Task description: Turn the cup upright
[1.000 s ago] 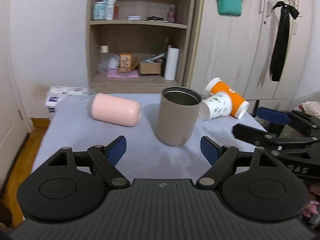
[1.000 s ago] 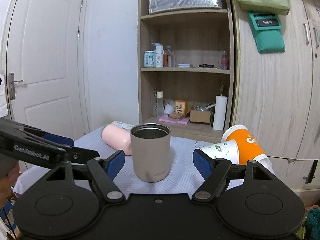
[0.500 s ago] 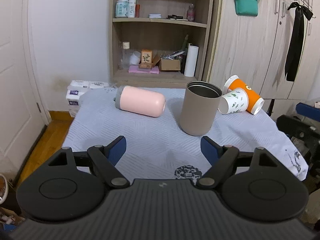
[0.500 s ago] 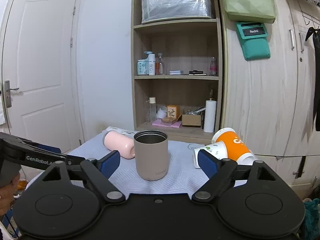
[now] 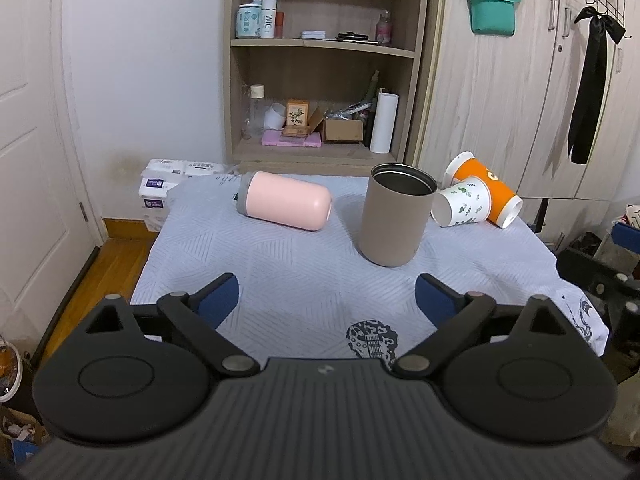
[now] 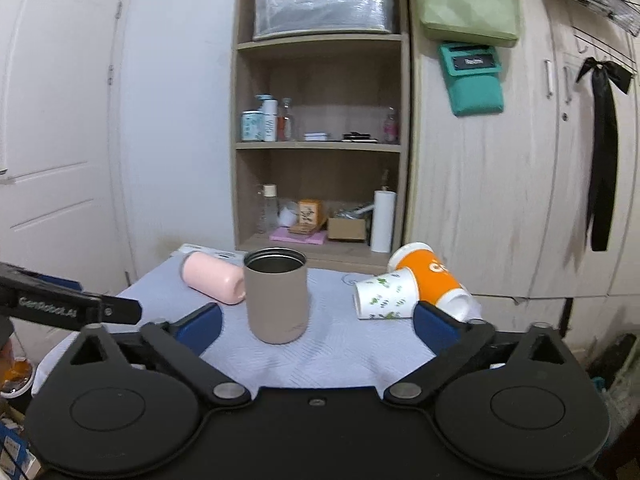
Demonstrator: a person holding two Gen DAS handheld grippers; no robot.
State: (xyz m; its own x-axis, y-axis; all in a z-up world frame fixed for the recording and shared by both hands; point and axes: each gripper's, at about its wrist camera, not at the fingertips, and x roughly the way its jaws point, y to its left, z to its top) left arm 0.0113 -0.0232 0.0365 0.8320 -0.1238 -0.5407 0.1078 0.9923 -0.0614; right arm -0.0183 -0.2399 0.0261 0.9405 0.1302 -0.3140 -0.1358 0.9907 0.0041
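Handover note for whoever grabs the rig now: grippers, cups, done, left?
Left gripper: open, empty, short of the cups.
Right gripper: open, empty, facing the taupe tumbler.
Taupe tumbler stands upright, mouth up, on the blue cloth.
Pink tumbler lies on its side at the tumbler's left.
Leaf-print paper cup and orange paper cup lie on their sides at its right, against each other.
Done: taupe tumbler is up.
Left: the three lying cups, if they count.
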